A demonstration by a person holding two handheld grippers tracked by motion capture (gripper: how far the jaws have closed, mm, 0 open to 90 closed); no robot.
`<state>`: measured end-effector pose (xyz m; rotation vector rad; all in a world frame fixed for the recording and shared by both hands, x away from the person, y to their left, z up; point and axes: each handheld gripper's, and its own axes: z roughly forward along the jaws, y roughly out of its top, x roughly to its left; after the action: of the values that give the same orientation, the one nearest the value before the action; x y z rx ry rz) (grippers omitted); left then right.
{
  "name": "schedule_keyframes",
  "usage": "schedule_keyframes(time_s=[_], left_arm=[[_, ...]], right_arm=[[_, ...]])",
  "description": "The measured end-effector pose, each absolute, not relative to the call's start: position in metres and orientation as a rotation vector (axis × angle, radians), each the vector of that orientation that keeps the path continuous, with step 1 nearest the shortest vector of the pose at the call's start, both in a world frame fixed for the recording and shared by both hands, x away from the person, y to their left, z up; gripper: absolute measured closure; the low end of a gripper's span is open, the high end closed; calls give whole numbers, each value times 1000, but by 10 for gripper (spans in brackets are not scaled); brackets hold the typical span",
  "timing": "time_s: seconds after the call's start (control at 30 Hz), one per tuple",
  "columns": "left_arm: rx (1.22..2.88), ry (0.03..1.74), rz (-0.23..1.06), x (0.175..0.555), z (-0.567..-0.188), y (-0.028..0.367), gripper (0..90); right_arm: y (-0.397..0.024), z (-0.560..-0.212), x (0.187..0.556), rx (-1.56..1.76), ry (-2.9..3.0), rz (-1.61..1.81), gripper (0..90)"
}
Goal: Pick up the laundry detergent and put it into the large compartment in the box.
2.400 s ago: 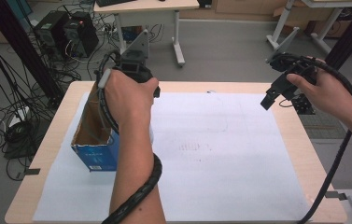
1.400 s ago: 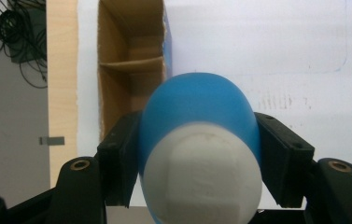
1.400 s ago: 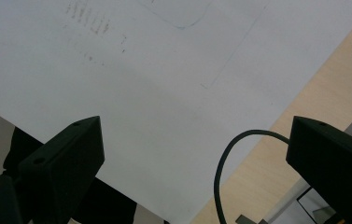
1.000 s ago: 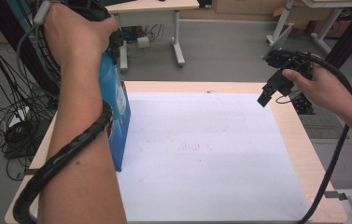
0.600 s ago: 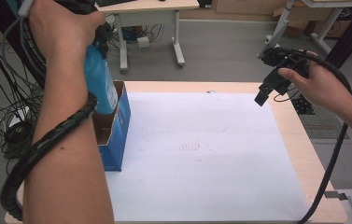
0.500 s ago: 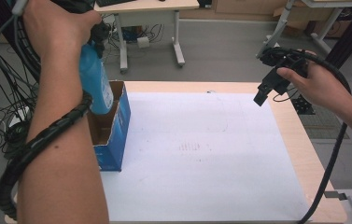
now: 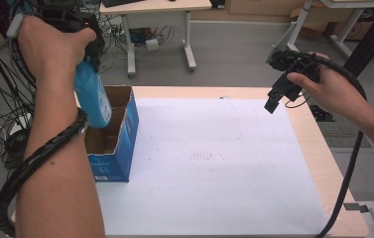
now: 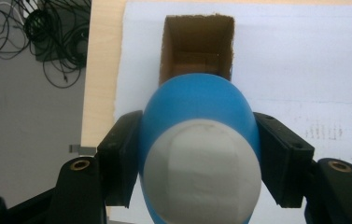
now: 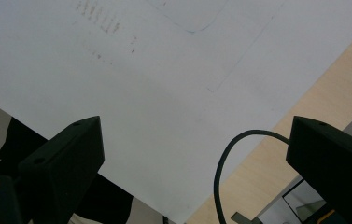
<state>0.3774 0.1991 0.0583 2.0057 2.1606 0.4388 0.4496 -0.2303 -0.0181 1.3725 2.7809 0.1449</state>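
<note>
High view places the left gripper [image 7: 89, 54] raised above the table's [image 7: 323, 158] left side, the left hand [image 7: 50, 47] wrapped around it from above and the forearm running steeply up from the bottom edge. The blue bottle [image 7: 93, 99] hangs from it, tilted, its lower end over the open top of the blue cardboard box [image 7: 120, 148]. Left gripper view adds what the high view hides — both black jaws pressed against the bottle's [image 8: 201, 154] sides, its grey-white end facing the camera, and the brown inside of the box [image 8: 197, 51] directly beyond it, standing on the white sheet [image 8: 281, 70].

High view shows the right hand [image 7: 331, 91] held above the table's far right edge, wrist bent, the right gripper [image 7: 274, 101] pointing down and inward. Right gripper view supplies the jaw state — set wide apart, nothing between them, with the white sheet [image 9: 141, 93] and a strip of wooden table edge [image 9: 267, 163] below.
</note>
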Motion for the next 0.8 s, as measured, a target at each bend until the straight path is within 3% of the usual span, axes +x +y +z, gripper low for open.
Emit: schedule_keyframes(time_s=[0.8], left_arm=[[2076,2175,381,395,1,203,381]], right_arm=[[-232,-36,455,1378,2810,139,41]])
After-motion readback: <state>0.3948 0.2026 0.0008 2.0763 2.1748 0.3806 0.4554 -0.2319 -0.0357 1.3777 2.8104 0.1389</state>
